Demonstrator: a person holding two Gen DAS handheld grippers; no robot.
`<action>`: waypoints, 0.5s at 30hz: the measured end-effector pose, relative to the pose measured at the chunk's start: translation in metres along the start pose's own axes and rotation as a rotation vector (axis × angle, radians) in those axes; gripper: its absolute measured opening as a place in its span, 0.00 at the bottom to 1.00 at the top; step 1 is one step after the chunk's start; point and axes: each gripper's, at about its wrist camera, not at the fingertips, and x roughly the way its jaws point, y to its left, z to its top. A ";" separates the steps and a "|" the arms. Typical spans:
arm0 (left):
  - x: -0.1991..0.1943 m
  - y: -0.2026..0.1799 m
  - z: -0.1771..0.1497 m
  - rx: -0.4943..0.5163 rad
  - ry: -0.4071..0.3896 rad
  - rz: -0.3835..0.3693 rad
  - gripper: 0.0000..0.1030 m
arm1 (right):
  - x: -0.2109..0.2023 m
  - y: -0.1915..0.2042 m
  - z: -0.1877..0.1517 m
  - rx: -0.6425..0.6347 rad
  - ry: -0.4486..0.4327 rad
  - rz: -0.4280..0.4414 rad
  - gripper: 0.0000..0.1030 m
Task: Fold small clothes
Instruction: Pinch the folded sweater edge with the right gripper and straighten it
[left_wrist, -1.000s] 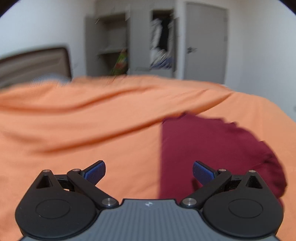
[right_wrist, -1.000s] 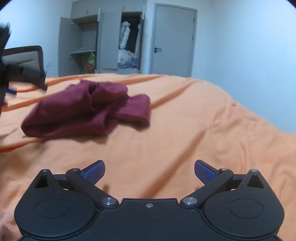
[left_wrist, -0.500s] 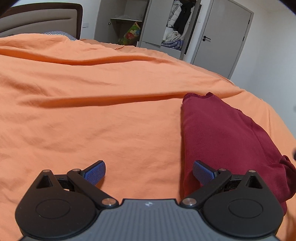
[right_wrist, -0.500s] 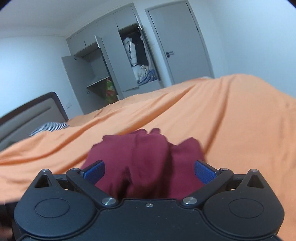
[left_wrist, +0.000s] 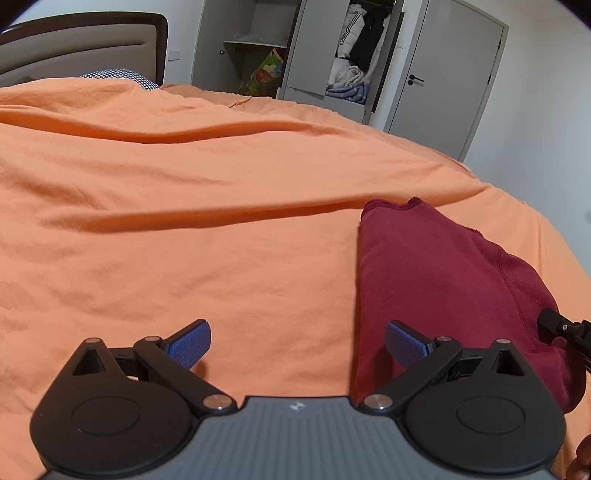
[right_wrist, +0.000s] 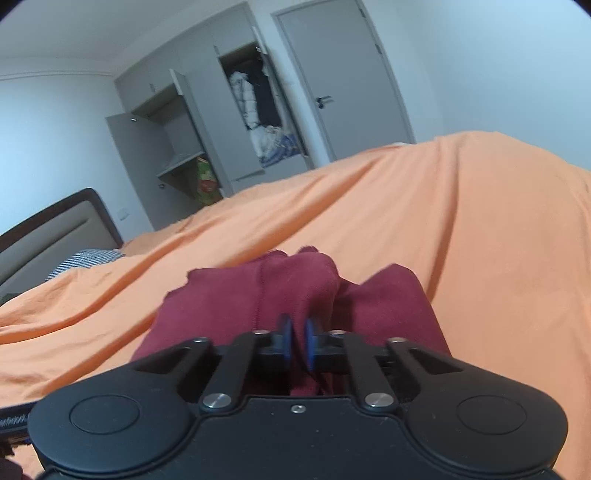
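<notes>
Wardrobe (left_wrist: 332, 62) behind the bed is open: hanging clothes (left_wrist: 364, 35) up top, a heap of white and blue fabric (left_wrist: 349, 83) at the bottom of the right compartment; left compartment has a shelf (left_wrist: 255, 43) with something pale on it, can't tell what, and a colourful bag (left_wrist: 264, 74) below. Closed grey door (left_wrist: 443, 77) to the right of the wardrobe. Maroon garment (left_wrist: 436, 273) lies on the orange bedspread (left_wrist: 184, 221), partly folded into a long strip; in the left wrist view its long axis runs away from the camera toward the far side of the bed, straight folded edge on its left, hem end farthest. Left gripper (left_wrist: 297, 341) hovers low over the bedspread, fingers spread wide and empty, right finger pad (left_wrist: 404, 347) over the garment's near left edge. Right gripper (right_wrist: 297, 341) fingers are nearly together, pinching a raised fold of the garment's near end. Headboard (left_wrist: 77, 44) and patterned pillow (left_wrist: 118, 75) far left.
</notes>
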 end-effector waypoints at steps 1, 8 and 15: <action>0.000 -0.002 0.001 0.000 0.003 -0.004 0.99 | -0.002 -0.002 0.001 -0.002 -0.017 0.010 0.04; -0.003 -0.016 0.005 0.034 -0.009 -0.043 0.99 | -0.038 -0.021 0.017 -0.014 -0.131 0.001 0.04; 0.015 -0.030 -0.006 0.055 0.035 -0.058 1.00 | -0.029 -0.056 -0.001 0.035 -0.048 -0.078 0.04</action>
